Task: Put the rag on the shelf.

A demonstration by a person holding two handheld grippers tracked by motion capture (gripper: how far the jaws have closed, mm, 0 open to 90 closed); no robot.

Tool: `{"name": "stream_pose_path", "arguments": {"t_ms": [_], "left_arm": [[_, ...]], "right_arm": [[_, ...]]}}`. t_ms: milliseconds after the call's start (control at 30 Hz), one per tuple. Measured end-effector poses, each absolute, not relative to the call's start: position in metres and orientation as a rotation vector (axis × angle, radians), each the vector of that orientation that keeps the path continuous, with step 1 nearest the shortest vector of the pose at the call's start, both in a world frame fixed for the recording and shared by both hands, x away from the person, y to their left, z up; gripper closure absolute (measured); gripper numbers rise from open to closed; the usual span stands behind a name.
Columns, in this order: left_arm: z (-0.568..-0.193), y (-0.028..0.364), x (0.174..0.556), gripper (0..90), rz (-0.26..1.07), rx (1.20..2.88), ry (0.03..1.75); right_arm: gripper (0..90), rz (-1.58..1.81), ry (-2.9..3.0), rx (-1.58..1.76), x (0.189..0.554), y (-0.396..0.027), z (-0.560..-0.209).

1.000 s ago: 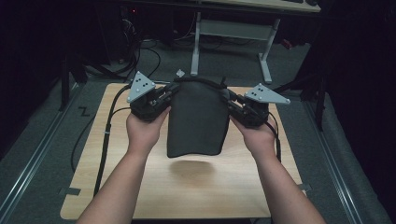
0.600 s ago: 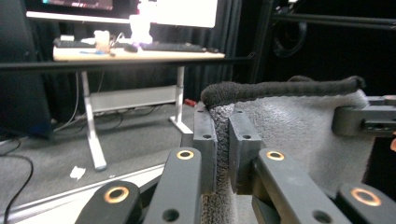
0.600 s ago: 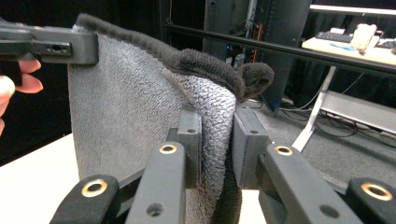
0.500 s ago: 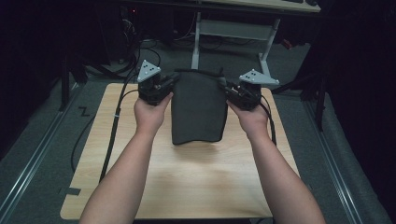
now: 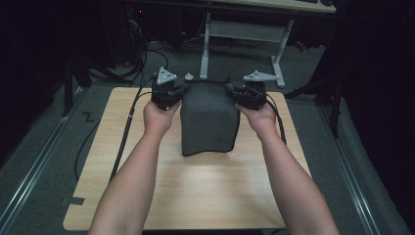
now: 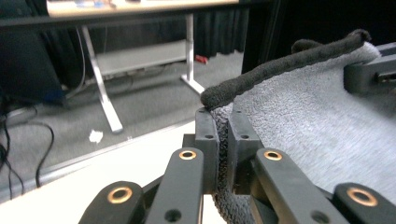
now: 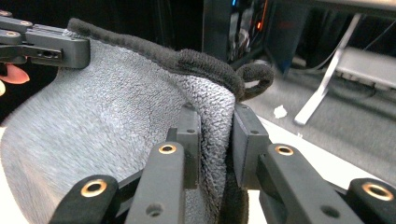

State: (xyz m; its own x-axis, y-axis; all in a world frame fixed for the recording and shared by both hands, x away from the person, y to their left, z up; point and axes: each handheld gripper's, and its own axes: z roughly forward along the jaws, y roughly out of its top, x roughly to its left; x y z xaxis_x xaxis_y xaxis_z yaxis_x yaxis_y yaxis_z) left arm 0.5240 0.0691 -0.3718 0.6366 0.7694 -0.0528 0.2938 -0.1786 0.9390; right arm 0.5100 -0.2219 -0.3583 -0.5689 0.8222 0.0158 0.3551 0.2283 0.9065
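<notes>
1. The grey towel hung over the wooden table, stretched between the two grippers, and its lower edge seemed to rest on the table top.
2. The left gripper clenched one upper corner of the towel; in the left gripper view the cloth was pressed tight between its jaws, under the dark hem.
3. The right gripper grasped the other upper corner, and a thicker fold of cloth sat between its jaws.
4. A risk, in my judgement: the thick fold on the right side could slip out if the hands pulled apart too strongly.
5. If one corner went lower than the other, the towel could land on the table crooked or wrinkled.
6. The hanging loop near the right gripper could catch on a jaw at release.
</notes>
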Motion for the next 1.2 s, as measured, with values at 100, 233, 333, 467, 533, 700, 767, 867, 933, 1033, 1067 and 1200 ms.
{"name": "stream_pose_path", "arguments": {"t_ms": [100,233,333,467,533,700,767,867,933,1033,1067,1200], "left_arm": [[-0.385,0.073,0.527,84.9,0.491,1.767,0.895],[-0.39,0.073,0.529,85.1,0.481,1.774,0.918],[-0.397,0.074,0.53,85.2,0.461,1.784,0.923],[-0.407,0.075,0.532,85.1,0.437,1.79,0.937],[-0.414,0.076,0.532,85.1,0.414,1.773,0.94],[-0.423,0.077,0.532,85.1,0.386,1.767,0.948],[-0.427,0.078,0.532,85.1,0.377,1.769,0.953],[-0.436,0.078,0.53,85.1,0.358,1.778,0.953],[-0.438,0.078,0.53,85.1,0.354,1.781,0.955],[-0.444,0.078,0.528,85.2,0.341,1.779,0.958],[-0.445,0.078,0.528,85.2,0.339,1.778,0.961],[-0.449,0.079,0.527,85.2,0.318,1.775,0.96]], "right_arm": [[76.3,1.291,2.075,1.093,0.514,-0.222,-0.37],[76.5,1.307,2.098,1.122,0.518,-0.223,-0.376],[76.4,1.304,2.114,1.121,0.52,-0.224,-0.381],[76.3,1.296,2.131,1.114,0.523,-0.224,-0.387],[76.3,1.316,2.135,1.137,0.524,-0.227,-0.391],[76.2,1.347,2.147,1.178,0.526,-0.23,-0.397],[75.6,1.362,2.148,1.194,0.527,-0.232,-0.4],[75.3,1.408,2.149,1.242,0.53,-0.239,-0.408],[76.3,1.412,2.155,1.258,0.53,-0.241,-0.411],[77.8,1.406,2.169,1.247,0.529,-0.241,-0.415],[78.8,1.409,2.167,1.249,0.528,-0.24,-0.416],[79.2,1.405,2.158,1.248,0.526,-0.239,-0.418]]}}
